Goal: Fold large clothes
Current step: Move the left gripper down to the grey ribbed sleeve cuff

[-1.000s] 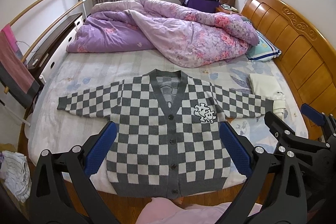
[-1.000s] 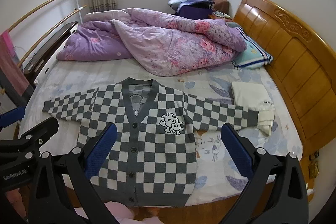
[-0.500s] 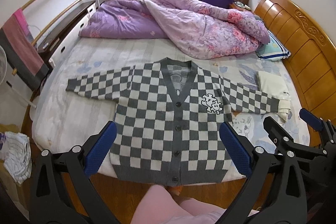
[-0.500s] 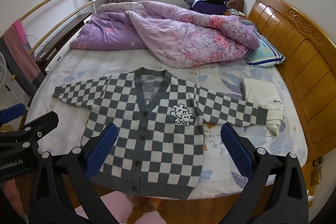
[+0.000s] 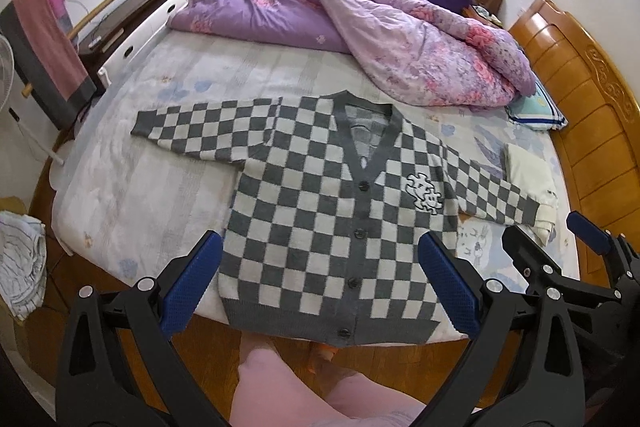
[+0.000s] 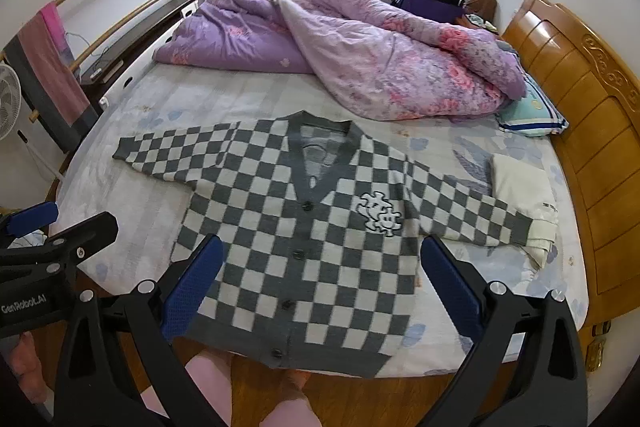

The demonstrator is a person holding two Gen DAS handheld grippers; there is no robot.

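You have drawn both tongs back and tipped them downward since a second ago, so the cardigan [image 5: 332, 211] now sits higher in view. It lies flat and buttoned on the bed [image 5: 132, 187], sleeves spread. Left tongs [image 5: 320, 283] and right tongs [image 6: 320, 279] are wide and empty; folding has not begun.

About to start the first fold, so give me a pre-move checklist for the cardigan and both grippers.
1. Cardigan spread flat, front up, buttoned: ok.
2. Left gripper open, empty: ok.
3. Right gripper open, empty: ok.
4. Left-side sleeve lying clear on the sheet: ok.
5. Other sleeve cuff clear of clutter: not ok, it overlaps the folded cream cloth.
6. Hem fully on the mattress: cannot tell, it sits at the bed edge.
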